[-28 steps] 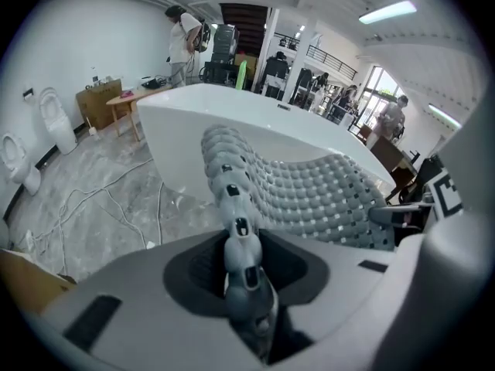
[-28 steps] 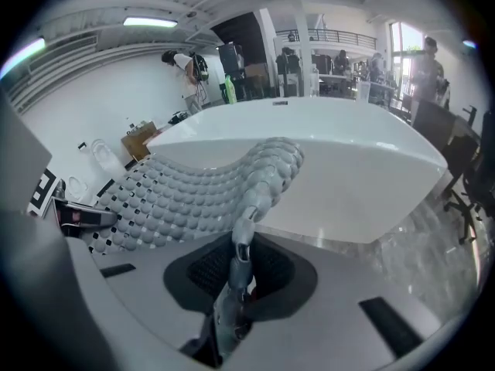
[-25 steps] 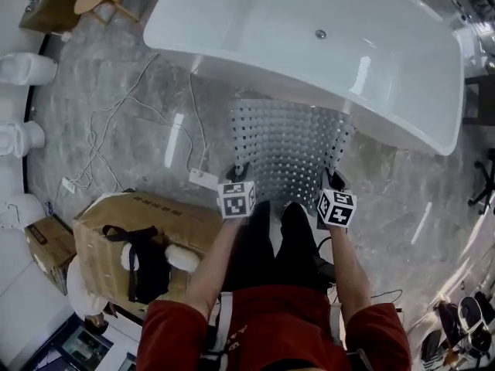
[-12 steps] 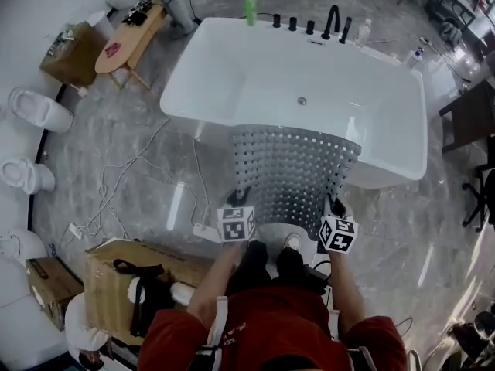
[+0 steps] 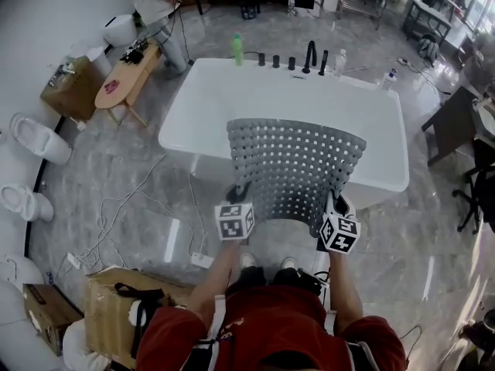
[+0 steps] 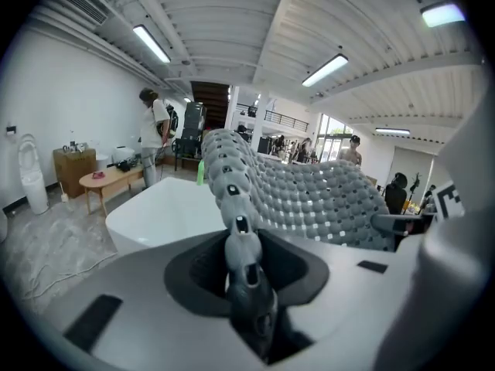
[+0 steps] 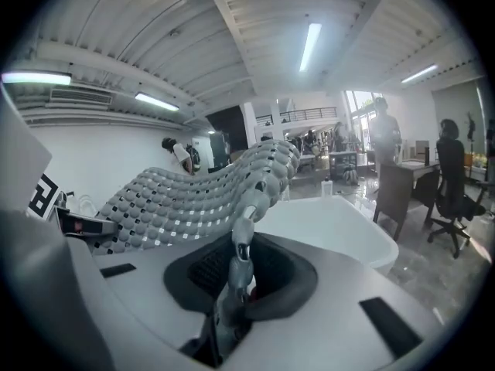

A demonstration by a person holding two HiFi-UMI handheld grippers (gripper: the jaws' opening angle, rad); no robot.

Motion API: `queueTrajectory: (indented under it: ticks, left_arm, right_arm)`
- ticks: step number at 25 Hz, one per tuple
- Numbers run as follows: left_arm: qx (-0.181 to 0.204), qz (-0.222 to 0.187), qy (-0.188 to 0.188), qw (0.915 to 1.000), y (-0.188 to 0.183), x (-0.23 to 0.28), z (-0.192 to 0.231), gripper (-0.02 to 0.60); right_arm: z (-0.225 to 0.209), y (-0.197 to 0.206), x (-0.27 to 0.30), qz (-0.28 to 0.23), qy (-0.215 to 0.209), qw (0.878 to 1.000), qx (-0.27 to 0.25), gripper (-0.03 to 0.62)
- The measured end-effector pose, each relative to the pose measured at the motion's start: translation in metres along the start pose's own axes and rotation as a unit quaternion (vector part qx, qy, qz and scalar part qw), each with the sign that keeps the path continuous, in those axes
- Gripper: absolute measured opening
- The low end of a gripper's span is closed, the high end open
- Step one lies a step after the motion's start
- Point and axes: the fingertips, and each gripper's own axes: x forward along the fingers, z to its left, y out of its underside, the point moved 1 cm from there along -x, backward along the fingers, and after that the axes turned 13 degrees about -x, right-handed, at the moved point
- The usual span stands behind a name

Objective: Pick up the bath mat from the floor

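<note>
Showing the grey perforated bath mat (image 5: 298, 168) clear of the marble floor (image 5: 139, 176), held up in front of the person by its two near corners. The left gripper (image 5: 238, 194) has its jaws closed narrowly on the mat's near-left corner. The right gripper (image 5: 334, 202) is clamped in the same way on the near-right corner.

In the left gripper view the mat's edge (image 6: 232, 184) runs straight out of the left gripper (image 6: 246, 265), rises and curls forward. The right gripper view shows the matching edge (image 7: 255, 184) rising from the right gripper (image 7: 236, 273).

Orientation: the gripped edge lies crosswise, from left to right before the person. The sheet arches up and away from that edge towards the white bathtub (image 5: 201, 99), and its free far edge overlaps the tub's near rim in the head view. The studded face shows in both gripper views. Whether the crosswise or the outward side is the longer cannot be told, since the sheet is bowed.

Surroundings: the tub lies directly ahead, with black taps (image 5: 310, 55) and a green bottle (image 5: 238, 49) on its far rim. Open floor lies to the left, crossed by loose white cables (image 5: 124, 215). A cardboard box (image 5: 116, 308) stands at the near left. A wooden bench (image 5: 124, 83) and toilets (image 5: 39, 139) stand well apart at the far left. A dark table (image 5: 452, 122) stands at the right.
</note>
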Motion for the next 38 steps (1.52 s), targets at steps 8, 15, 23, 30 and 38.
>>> queueTrajectory:
  ticks: [8, 15, 23, 30, 38]
  left_arm:
    - [0.017, -0.074, 0.042, 0.9962, -0.082, -0.005, -0.042, 0.101]
    - [0.04, -0.139, 0.068, 0.9871, -0.139, -0.018, -0.074, 0.101]
    - [0.075, -0.216, 0.089, 0.9696, -0.189, -0.036, -0.126, 0.101]
    - [0.083, -0.307, 0.114, 0.9413, -0.228, -0.081, -0.142, 0.101]
    - [0.103, -0.359, 0.12, 0.9197, -0.243, -0.109, -0.151, 0.098]
  right_arm:
    - [-0.02, -0.096, -0.015, -0.093, 0.037, 0.995, -0.022, 0.058]
    - [-0.037, -0.155, -0.033, -0.161, 0.087, 0.982, -0.038, 0.058]
    - [-0.065, -0.216, -0.065, -0.233, 0.134, 0.961, -0.062, 0.058]
    - [-0.058, -0.256, -0.109, -0.313, 0.178, 0.928, -0.09, 0.058]
    - [-0.054, -0.271, -0.13, -0.35, 0.2, 0.909, -0.11, 0.058]
